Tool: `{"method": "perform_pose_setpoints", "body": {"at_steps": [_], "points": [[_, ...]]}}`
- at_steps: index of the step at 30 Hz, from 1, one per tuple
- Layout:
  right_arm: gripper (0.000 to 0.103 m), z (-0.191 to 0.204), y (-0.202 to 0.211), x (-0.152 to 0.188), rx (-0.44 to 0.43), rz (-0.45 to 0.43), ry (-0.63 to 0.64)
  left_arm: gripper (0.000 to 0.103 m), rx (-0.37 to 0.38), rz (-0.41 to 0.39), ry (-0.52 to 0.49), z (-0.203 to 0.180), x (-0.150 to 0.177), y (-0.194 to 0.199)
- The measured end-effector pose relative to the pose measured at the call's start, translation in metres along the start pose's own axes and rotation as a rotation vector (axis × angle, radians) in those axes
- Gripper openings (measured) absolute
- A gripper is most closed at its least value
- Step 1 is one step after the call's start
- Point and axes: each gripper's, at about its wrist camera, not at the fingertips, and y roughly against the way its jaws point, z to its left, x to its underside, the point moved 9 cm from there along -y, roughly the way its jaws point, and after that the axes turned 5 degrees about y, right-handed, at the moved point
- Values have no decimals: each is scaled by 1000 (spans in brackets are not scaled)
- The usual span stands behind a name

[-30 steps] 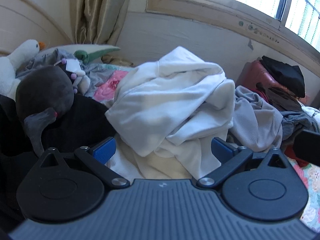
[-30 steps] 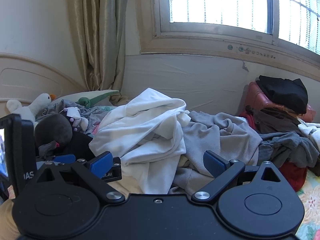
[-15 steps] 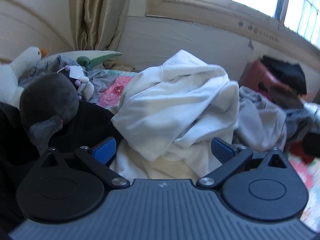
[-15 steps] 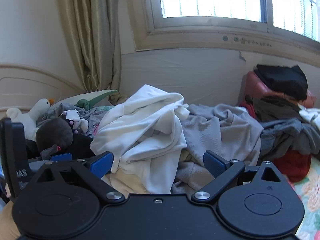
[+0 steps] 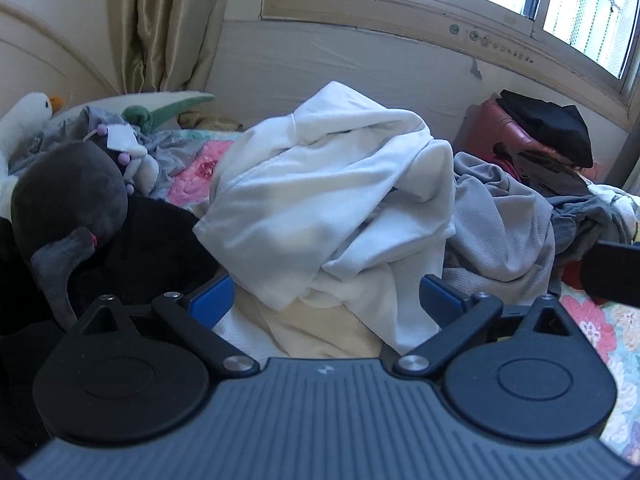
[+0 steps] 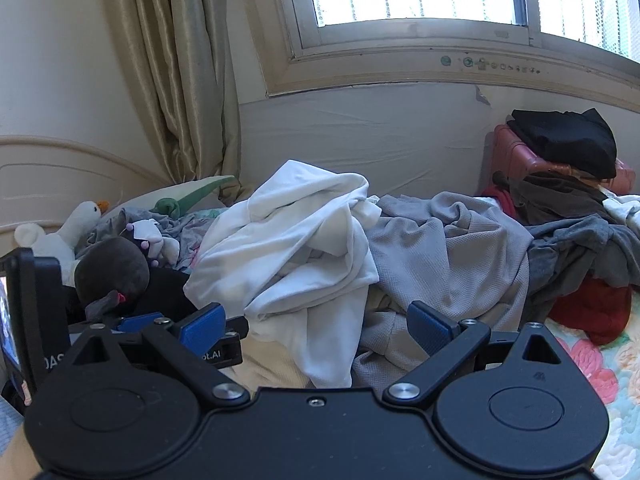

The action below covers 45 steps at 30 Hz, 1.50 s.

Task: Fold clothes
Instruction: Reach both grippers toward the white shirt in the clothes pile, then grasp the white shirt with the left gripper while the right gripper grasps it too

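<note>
Red cloth (image 6: 592, 312) — R view only | L hand-held gripper (image 6: 196, 326) too

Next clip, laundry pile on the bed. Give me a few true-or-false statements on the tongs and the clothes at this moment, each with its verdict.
1. Both the left tongs and the right tongs are open and hold nothing. True.
2. The white garment lies on top of the pile. True.
3. The grey garment is folded into a neat square. False: it lies crumpled beside the white one.
4. The black clothes sit atop the red suitcase. True.
5. The white goose plush lies right of the pile. False: it is at the left, by the headboard.
</note>
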Motion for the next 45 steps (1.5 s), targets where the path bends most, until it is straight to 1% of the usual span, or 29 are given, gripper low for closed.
{"method": "perform_pose_setpoints", "body": {"at_steps": [2, 5, 7, 8, 10, 13, 15, 17, 18, 20, 21, 22, 23, 24, 27, 30, 32, 33, 34, 35, 36, 37, 38, 39, 40, 41, 42, 43, 45], "points": [[99, -1, -2, -2, -8, -7, -9, 99, 11, -6, 18, 2, -2, -1], [99, -4, -9, -4, -22, -12, -33, 94, 29, 15, 48, 7, -3, -8], [99, -7, -16, -6, -37, -16, -57, 83, 26, 11, 47, 9, -6, -13], [99, -8, -20, -7, -46, -21, -72, 80, 23, 8, 45, 10, -8, -16], [99, -11, -29, -8, -80, -44, -110, 67, 19, -23, 22, 13, -16, -21], [100, -15, -52, -9, -145, -72, -142, 66, 5, -51, -18, 18, -27, -33], [100, -20, -76, -7, -162, -54, -150, 66, 7, -34, -9, 22, -30, -49], [100, -28, -101, -3, -186, -31, -177, 67, 9, -10, 3, 26, -31, -65], [100, -32, -113, -2, -201, -22, -195, 71, 8, 3, 7, 27, -30, -74], [100, -40, -132, -1, -222, -9, -226, 74, 4, 19, 16, 28, -28, -89], [100, -44, -141, -1, -228, -6, -237, 82, 2, 20, 22, 29, -28, -94], [100, -48, -149, -2, -234, -3, -244, 94, 0, 20, 28, 30, -28, -100], [100, -51, -157, -3, -238, 0, -245, 100, -2, 21, 33, 31, -27, -105], [100, -54, -163, -5, -244, -1, -245, 103, -4, 22, 39, 32, -27, -111], [100, -56, -183, -13, -274, 0, -230, 103, -11, 23, 56, 35, -26, -128], [100, -54, -210, -14, -254, 31, -197, 103, 11, 7, 83, 38, -23, -139], [100, -47, -228, -13, -261, 47, -175, 103, 38, 2, 107, 41, -20, -141], [101, -40, -236, -11, -284, 52, -151, 103, 51, 1, 119, 42, -18, -143], [101, -29, -243, -7, -296, 62, -92, 103, 65, -1, 131, 43, -17, -144], [97, -21, -246, -4, -277, 50, -30, 103, 79, -3, 142, 44, -16, -145], [92, -16, -245, -4, -263, 28, 3, 103, 93, -4, 154, 45, -14, -146], [72, -12, -242, -4, -273, 10, 5, 98, 107, -6, 166, 46, -13, -147], [55, -11, -240, -4, -289, 0, -13, 94, 121, -8, 178, 47, -11, -148], [53, -11, -238, -4, -300, -7, -35, 85, 135, -10, 190, 48, -10, -150], [45, -9, -234, -4, -303, -19, -43, 75, 149, -11, 202, 49, -9, -151], [41, -6, -230, -3, -299, -29, -38, 71, 160, -18, 192, 47, -8, -148], [39, -3, -226, -2, -293, -36, -27, 65, 166, -29, 176, 43, -9, -145], [37, 1, -222, -1, -295, -42, -20, 61, 171, -44, 163, 41, -10, -142], [34, 7, -209, 0, -325, -50, -23, 60, 189, -78, 141, 35, -13, -133]]}}
